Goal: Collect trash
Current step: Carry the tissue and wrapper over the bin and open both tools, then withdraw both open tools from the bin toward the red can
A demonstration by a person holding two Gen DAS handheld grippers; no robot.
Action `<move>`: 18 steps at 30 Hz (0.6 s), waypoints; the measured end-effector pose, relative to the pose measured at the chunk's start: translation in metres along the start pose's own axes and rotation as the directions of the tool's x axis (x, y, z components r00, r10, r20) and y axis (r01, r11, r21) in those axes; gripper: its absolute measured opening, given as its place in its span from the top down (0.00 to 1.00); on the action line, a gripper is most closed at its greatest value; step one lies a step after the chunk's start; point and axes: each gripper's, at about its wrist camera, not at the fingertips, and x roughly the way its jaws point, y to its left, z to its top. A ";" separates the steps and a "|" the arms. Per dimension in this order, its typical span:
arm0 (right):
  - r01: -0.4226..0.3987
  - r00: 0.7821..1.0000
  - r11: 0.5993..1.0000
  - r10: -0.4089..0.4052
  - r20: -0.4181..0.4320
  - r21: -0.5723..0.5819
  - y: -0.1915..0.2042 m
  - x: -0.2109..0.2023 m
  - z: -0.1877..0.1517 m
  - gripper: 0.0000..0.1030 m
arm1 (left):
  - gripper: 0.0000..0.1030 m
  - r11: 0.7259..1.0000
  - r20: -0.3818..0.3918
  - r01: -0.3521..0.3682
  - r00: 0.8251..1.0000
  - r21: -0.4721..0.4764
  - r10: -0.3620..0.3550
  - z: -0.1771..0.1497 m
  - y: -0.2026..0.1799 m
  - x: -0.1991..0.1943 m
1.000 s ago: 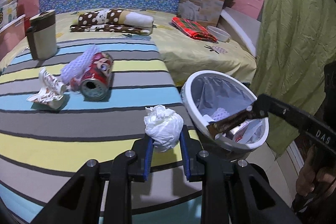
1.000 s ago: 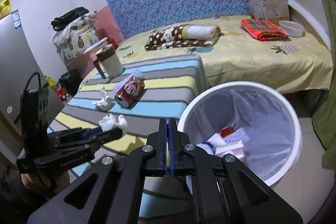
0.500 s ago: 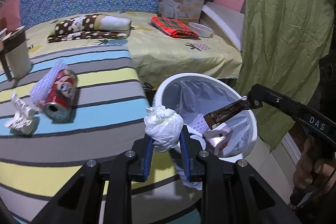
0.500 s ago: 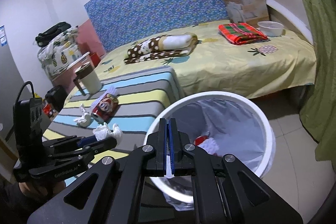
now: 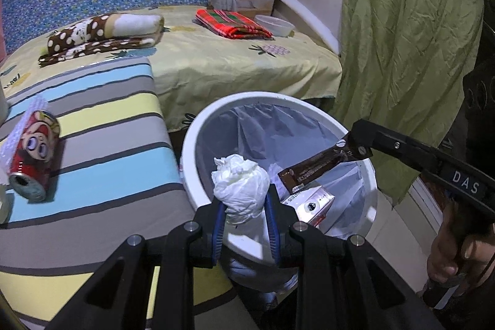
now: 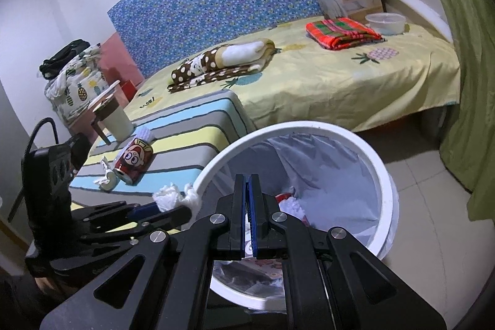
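White crumpled tissue [image 5: 239, 187] pinched in left tongs [image 5: 244, 214] over bin [image 5: 198, 141], right tongs [image 5: 355, 146] clamping brown wrapper [image 5: 318, 167]

One white bin [image 5: 198, 144] stands off the striped cover's [image 5: 102, 141] right edge. One tissue wad [image 5: 239, 187], one brown wrapper [image 5: 321, 166] and one small carton [image 5: 312, 201] show over it. One can [image 5: 34, 156] lies near the cover's left edge. Two grippers show: left gripper [image 5: 244, 206], right gripper [image 6: 247, 194].

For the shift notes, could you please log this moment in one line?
left gripper: shut on crumpled white tissue | right gripper: shut on brown wrapper | both over white bin
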 end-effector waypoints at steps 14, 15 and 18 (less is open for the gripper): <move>0.004 1.000 1.000 -0.004 -0.005 0.013 -0.004 -0.006 0.001 0.62 | 0.50 0.999 0.034 0.004 0.999 -0.032 -0.003 -0.002 0.007 -0.011; 0.006 1.000 1.000 -0.006 -0.007 0.014 -0.002 -0.006 0.001 0.62 | 0.50 0.999 0.036 0.005 0.999 -0.033 -0.004 -0.003 0.008 -0.013; 0.003 1.000 1.000 -0.003 -0.016 0.016 0.000 -0.007 0.000 0.62 | 0.50 0.999 0.038 0.012 0.999 -0.047 -0.010 -0.006 0.009 -0.019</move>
